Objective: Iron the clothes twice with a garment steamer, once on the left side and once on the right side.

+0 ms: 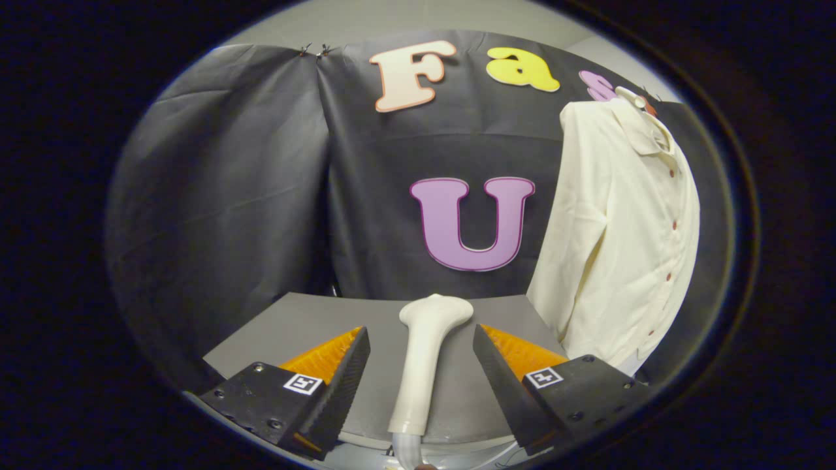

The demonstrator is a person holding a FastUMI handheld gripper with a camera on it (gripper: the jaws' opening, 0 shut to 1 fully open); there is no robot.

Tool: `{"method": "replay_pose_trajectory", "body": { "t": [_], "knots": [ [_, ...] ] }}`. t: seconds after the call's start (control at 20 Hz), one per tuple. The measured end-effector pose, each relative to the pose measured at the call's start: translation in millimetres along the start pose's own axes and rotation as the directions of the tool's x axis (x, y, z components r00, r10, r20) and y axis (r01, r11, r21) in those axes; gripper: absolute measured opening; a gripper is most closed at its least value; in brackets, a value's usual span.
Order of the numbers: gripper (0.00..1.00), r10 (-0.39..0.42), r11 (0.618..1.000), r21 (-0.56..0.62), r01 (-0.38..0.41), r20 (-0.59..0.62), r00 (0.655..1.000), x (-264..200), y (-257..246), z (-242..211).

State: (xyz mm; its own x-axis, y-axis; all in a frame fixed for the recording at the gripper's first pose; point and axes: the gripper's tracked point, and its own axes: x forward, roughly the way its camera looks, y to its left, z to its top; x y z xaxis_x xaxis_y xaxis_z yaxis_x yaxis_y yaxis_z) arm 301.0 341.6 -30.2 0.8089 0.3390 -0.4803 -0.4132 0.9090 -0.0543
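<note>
While your claw (421,365) stands wide open, gripping nothing, the cream shirt (620,241) hangs against the booth wall beyond your right finger, its buttoned front turned away to the right and its hem reaching down past the far right corner of the grey worktop (307,320). You have the garment steamer (424,359) lying on that worktop between your two fingers, with a clear gap on either side. Its handle points back toward you, its flared head lies near the worktop's far edge, and a clear hose (406,450) leaves its near end.
</note>
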Motion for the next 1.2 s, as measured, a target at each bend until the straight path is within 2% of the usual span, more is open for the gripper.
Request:
{"method": "replay_pose_trajectory", "body": {
  "t": [0.15, 0.25, 0.3, 0.35, 0.45, 0.55, 0.6, 0.65, 0.7, 0.75, 0.8, 0.85, 0.95, 1.05, 1.2],
  "knots": [
    [0.98, -0.005, 1.000, -0.027, 0.002, -0.091, 0.996, 28.4, 5.0, -30.2],
    [0.96, 0.013, 1.000, -0.019, -0.015, -0.109, 0.994, 42.6, 13.4, -32.6],
    [0.93, 0.009, 1.000, -0.029, -0.012, -0.124, 0.992, 44.8, 15.0, -32.4],
    [0.81, 0.005, 0.999, -0.046, -0.012, -0.143, 0.990, 48.3, 15.3, -32.2],
    [0.77, 0.008, 0.997, -0.073, -0.025, -0.219, 0.976, 55.6, 11.4, -48.1],
    [0.77, 0.013, 0.999, -0.039, -0.025, -0.284, 0.959, 60.7, 11.6, -60.1],
    [0.73, 0.000, 1.000, -0.018, -0.006, -0.321, 0.947, 60.4, 12.7, -64.3],
    [0.63, -0.007, 1.000, 0.019, 0.015, -0.372, 0.928, 52.2, 17.7, -65.5],
    [0.54, -0.006, 0.998, 0.060, 0.029, -0.356, 0.934, 52.5, 27.0, -55.2],
    [0.45, 0.024, 0.998, 0.069, 0.002, -0.380, 0.925, 49.7, 34.7, -53.5],
    [0.43, 0.051, 0.998, 0.065, -0.028, -0.388, 0.920, 47.4, 34.5, -53.8],
    [0.41, 0.068, 0.997, 0.055, -0.052, -0.361, 0.930, 48.2, 34.6, -54.7],
    [0.39, 0.077, 0.997, 0.045, -0.066, -0.337, 0.938, 48.7, 33.4, -58.6],
    [0.38, 0.067, 0.997, 0.048, -0.056, -0.270, 0.961, 46.1, 31.4, -47.1],
    [0.37, 0.117, 0.993, 0.030, -0.114, -0.179, 0.977, 32.8, 34.5, -32.6]
  ]
}}
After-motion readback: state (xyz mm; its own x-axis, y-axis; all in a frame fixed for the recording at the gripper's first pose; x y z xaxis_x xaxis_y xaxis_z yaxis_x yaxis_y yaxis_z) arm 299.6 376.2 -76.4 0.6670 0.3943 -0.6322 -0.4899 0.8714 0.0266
